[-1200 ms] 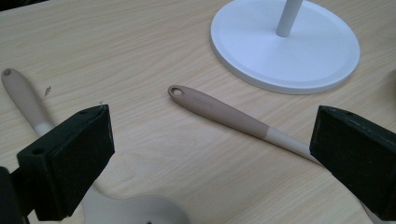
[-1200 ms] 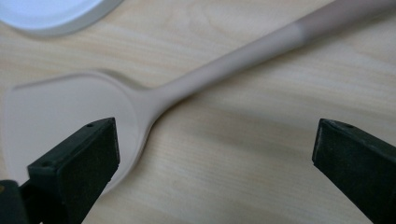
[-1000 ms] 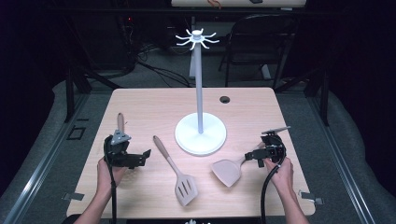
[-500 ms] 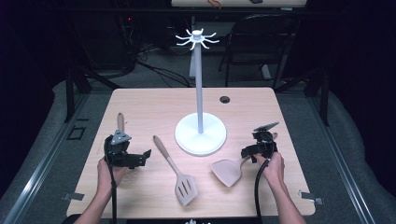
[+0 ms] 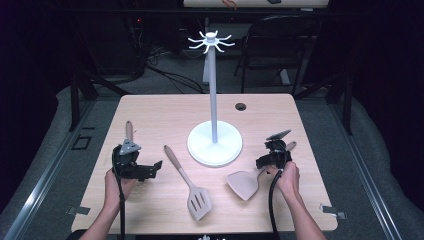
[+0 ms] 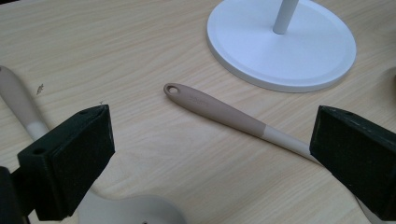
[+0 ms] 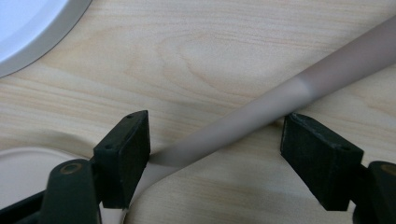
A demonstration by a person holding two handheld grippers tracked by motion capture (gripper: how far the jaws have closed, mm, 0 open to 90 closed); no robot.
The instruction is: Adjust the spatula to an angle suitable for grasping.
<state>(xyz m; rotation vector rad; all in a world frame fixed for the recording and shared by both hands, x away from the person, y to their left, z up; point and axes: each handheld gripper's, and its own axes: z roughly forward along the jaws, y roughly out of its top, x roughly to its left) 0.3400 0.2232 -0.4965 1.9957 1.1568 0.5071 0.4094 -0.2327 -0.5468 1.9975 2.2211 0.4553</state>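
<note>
Here we look down on a wooden table [image 5: 165, 107] with a white hook stand [image 5: 214, 142] near its middle. Our right gripper [image 5: 269, 159] sits low over the solid spatula [image 5: 245, 183], its jaws apart on either side of the handle. Our left gripper [image 5: 150, 170] rests at the table's left, jaws wide apart, with the slotted spatula [image 5: 192, 192] lying just beside it.
</note>
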